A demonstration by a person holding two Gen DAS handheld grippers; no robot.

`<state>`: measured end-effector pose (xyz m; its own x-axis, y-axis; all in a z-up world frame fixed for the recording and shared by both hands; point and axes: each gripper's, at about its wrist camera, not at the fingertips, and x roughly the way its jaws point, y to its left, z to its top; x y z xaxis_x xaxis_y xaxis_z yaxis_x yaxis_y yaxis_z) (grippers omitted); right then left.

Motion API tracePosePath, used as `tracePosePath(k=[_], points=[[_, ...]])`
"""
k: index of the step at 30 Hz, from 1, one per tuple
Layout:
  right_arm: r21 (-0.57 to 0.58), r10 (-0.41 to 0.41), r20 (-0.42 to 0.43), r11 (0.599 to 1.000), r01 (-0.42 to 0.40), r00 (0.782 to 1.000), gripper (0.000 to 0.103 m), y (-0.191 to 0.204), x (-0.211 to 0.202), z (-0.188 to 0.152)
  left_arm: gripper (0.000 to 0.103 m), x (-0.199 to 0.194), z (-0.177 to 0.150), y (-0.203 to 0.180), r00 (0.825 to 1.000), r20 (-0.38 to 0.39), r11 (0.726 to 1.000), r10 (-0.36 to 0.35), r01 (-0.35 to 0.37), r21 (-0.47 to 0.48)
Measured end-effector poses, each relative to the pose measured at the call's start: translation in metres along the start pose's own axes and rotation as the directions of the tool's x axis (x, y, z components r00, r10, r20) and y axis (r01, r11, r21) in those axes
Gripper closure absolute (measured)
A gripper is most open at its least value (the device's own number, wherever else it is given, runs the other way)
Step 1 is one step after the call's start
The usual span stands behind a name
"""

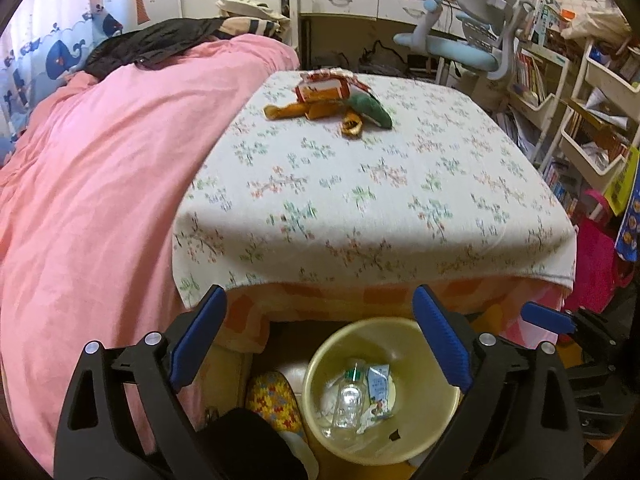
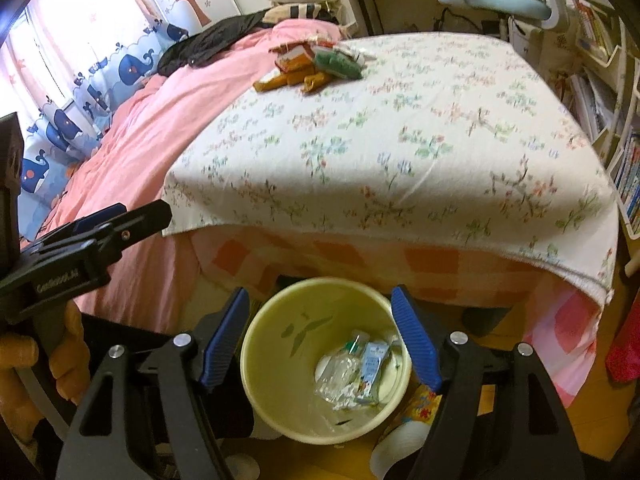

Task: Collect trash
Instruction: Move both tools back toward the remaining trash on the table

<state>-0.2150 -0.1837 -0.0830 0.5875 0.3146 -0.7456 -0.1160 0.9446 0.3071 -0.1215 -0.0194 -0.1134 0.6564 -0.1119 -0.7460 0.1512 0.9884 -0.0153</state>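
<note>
A pale yellow bin (image 1: 436, 432) stands on the floor at the foot of the bed, also in the right wrist view (image 2: 276, 412). Inside lie a clear plastic bottle (image 1: 348, 404) (image 2: 340, 376) and a small blue carton (image 1: 378, 394) (image 2: 372, 372). Several snack wrappers (image 1: 332, 100) (image 2: 312, 64), orange, red and green, lie in a heap at the far end of the floral bed cover (image 1: 360, 200). My left gripper (image 1: 320, 340) is open and empty above the bin. My right gripper (image 2: 322, 340) is open and empty above the bin.
A pink duvet (image 1: 100, 200) covers the bed's left side. A blue-grey desk chair (image 1: 472, 40) and white bookshelves (image 1: 580, 120) stand at the right. A yellow patterned slipper (image 1: 272, 400) lies on the floor left of the bin. The left gripper's handle (image 2: 80, 248) shows in the right wrist view.
</note>
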Motion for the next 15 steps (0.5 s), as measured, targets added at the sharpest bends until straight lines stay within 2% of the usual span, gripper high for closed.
tracePosePath(k=[7, 11, 15], points=[[-0.023, -0.01, 0.07, 1.0, 0.012, 0.997, 0.029, 0.003, -0.01, 0.032, 0.01, 0.005, 0.03, 0.009, 0.999, 0.033, 0.999, -0.001, 0.002, -0.032], [-0.057, -0.012, 0.086, 0.998, 0.017, 0.996, 0.028, 0.006, -0.007, 0.052, 0.009, 0.008, 0.049, 0.012, 0.998, 0.058, 1.0, 0.014, -0.013, -0.017], [-0.085, -0.019, 0.098, 0.996, 0.028, 0.995, 0.028, 0.006, -0.004, 0.071, 0.008, 0.016, 0.069, 0.023, 0.997, 0.073, 0.999, 0.024, -0.02, -0.045]])
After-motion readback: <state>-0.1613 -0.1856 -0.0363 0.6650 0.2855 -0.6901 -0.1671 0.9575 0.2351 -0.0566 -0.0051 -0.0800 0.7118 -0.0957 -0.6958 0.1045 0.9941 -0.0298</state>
